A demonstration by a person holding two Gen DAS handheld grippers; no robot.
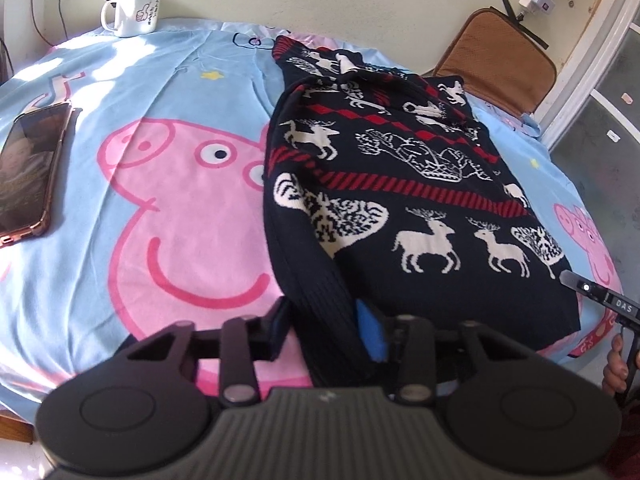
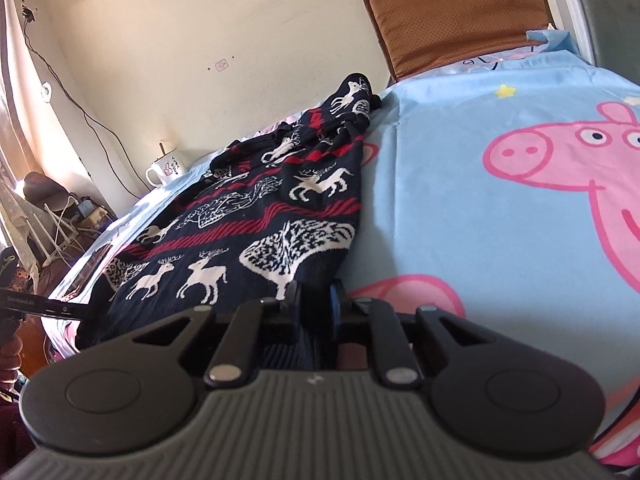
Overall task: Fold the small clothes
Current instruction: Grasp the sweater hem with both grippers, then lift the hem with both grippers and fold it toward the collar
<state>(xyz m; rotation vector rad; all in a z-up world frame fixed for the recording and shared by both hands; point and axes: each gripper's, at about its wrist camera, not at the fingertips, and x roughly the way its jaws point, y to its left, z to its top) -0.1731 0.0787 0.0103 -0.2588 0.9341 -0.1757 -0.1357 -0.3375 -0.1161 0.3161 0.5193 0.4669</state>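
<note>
A dark navy knit sweater (image 1: 400, 184) with white reindeer and red stripes lies on a light blue cartoon-pig cloth (image 1: 140, 168). Its sleeves are folded in over the body. My left gripper (image 1: 326, 320) is shut on the ribbed hem at the sweater's near left corner. In the right wrist view the sweater (image 2: 248, 232) stretches away from me, and my right gripper (image 2: 316, 300) is shut on the ribbed hem at its near right corner. The right gripper's tip also shows at the left wrist view's right edge (image 1: 576, 282).
A phone (image 1: 28, 168) lies at the cloth's left edge. A white enamel mug (image 1: 134, 12) stands at the far left by the wall. A brown cushion (image 1: 500, 56) leans at the far right. Cables and a power strip (image 2: 76, 212) lie beyond the table's left side.
</note>
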